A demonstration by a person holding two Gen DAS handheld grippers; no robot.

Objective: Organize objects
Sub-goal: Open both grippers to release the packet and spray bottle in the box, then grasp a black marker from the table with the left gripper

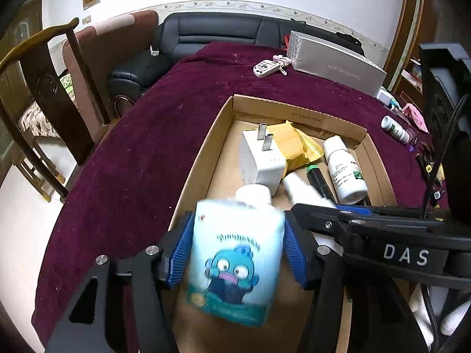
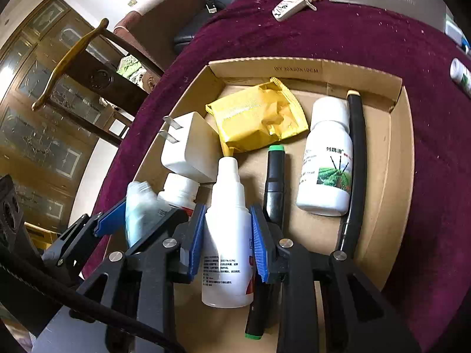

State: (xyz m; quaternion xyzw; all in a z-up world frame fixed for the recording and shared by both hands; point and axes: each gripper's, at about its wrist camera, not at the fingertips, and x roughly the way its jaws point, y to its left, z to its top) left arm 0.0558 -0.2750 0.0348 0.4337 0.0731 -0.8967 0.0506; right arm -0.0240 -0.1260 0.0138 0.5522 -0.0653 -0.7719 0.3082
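Observation:
A light-blue bottle with a cartoon fish [image 1: 235, 253] hangs tilted and blurred between the blue pads of my left gripper [image 1: 238, 223], over the near end of the cardboard box [image 1: 206, 158]. The right pad stands slightly off it, so the jaws are open around it. My right gripper [image 2: 227, 210] is shut on a white nozzle bottle [image 2: 226, 235], low over the box floor. The left gripper [image 2: 141, 217] and its bottle show just left of it. In the box lie a white charger plug [image 2: 188, 147], a yellow packet [image 2: 259, 117], a green-labelled white bottle [image 2: 326, 161] and a green-capped black marker [image 2: 275, 182].
A black tube [image 2: 356, 161] lies along the box's right wall. On the maroon cloth [image 1: 147, 153] behind the box lie a key fob [image 1: 266, 67], a silver carton [image 1: 335, 61] and a small bottle [image 1: 394, 129]. A wooden chair [image 1: 50, 88] stands left of the table.

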